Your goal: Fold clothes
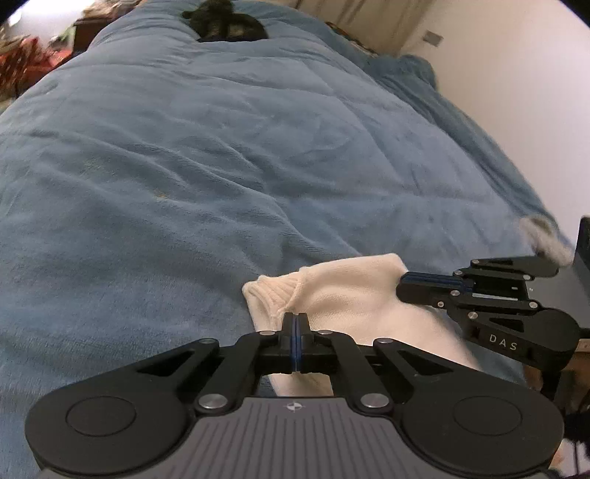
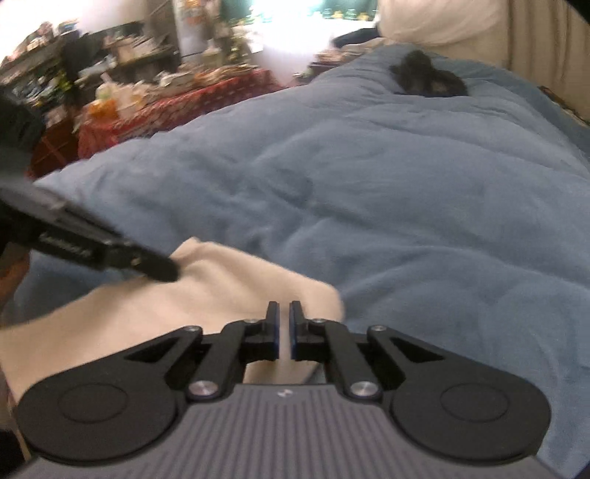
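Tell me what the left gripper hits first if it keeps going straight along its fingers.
Probably the white garment: the left gripper points down at its ribbed edge, with the blue blanket beyond. Depth is unclear.

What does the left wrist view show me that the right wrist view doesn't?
Only the left wrist view: the ribbed cuff of the white garment, a pale wall on the right, and the right claw from the side, fingers together at the garment's far edge.

Only the right wrist view: a cluttered table with a red cloth and shelves beyond the bed.

Both: the blue blanket, the dark item at its far end, and the left claw, shut on the garment.
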`<move>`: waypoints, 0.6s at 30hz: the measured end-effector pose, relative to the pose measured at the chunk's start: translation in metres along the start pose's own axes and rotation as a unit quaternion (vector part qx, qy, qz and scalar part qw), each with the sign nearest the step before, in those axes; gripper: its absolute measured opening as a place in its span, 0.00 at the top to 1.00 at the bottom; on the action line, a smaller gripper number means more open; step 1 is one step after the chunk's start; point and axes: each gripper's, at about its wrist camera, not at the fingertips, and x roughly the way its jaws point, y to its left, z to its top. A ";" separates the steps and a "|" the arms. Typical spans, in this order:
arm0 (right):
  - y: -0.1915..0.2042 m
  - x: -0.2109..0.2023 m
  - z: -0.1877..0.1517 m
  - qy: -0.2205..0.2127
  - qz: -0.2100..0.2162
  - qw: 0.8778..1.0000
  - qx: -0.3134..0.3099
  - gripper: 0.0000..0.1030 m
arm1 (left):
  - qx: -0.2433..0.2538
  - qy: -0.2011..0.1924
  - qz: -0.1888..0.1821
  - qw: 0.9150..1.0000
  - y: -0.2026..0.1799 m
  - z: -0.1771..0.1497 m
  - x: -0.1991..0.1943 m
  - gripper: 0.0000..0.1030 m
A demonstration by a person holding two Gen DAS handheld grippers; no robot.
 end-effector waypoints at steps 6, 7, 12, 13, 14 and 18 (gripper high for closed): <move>0.027 0.001 0.013 -0.012 0.043 0.998 -0.040 0.90 | 0.025 -0.009 -0.029 0.999 -0.022 0.013 0.000 0.95; 0.032 0.007 0.014 -0.007 0.041 0.998 -0.052 0.90 | 0.036 -0.003 -0.019 0.999 -0.026 0.013 0.008 0.95; 0.027 0.023 0.007 0.005 -0.007 0.998 -0.066 0.92 | 0.043 0.006 0.023 0.999 -0.016 0.012 0.023 0.97; 0.021 0.021 0.005 0.004 -0.013 0.998 -0.056 0.93 | 0.037 0.007 0.021 0.999 -0.014 0.011 0.021 0.97; 0.013 0.018 0.005 0.004 -0.010 0.999 -0.039 0.95 | 0.030 0.009 0.020 0.999 -0.012 0.011 0.019 0.97; 0.002 0.007 0.007 0.000 -0.015 1.000 -0.020 0.96 | 0.023 0.001 0.017 1.000 -0.015 0.010 0.004 0.97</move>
